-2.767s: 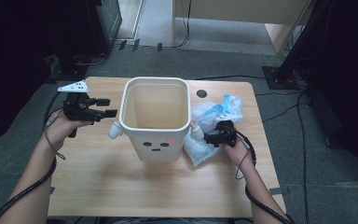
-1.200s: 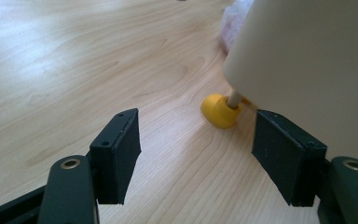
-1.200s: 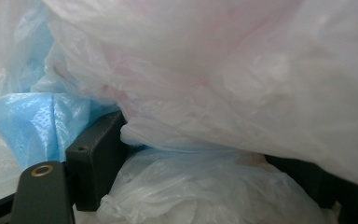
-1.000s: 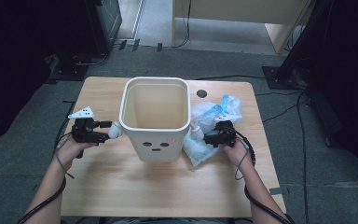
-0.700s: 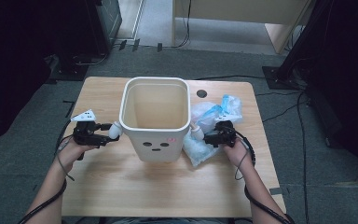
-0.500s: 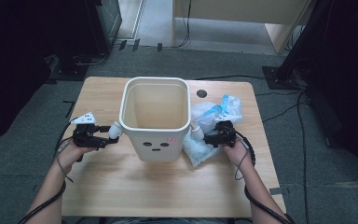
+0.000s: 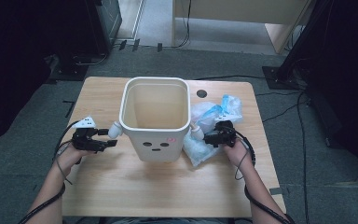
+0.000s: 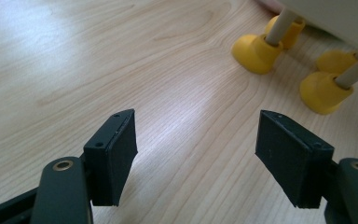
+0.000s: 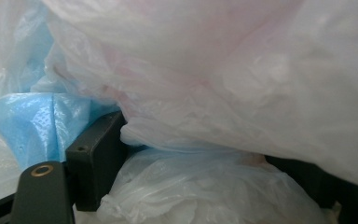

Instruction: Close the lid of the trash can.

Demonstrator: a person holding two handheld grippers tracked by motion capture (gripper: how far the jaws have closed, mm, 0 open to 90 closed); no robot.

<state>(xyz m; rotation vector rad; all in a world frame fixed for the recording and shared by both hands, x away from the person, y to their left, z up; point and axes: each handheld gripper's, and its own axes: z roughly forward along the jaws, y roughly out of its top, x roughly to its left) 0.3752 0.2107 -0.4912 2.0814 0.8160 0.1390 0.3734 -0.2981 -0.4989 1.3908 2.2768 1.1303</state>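
Plastic bags (image 7: 209,128) lie crumpled on the wooden surface (image 7: 121,186), just right of the cream bin (image 7: 156,119) that stands in the middle on yellow feet (image 8: 256,51). The right gripper (image 7: 210,138) has its jaws pushed into the bags, with film bunched between them. The left gripper (image 7: 106,138) sits low beside the bin's left side, jaws wide with nothing between them.
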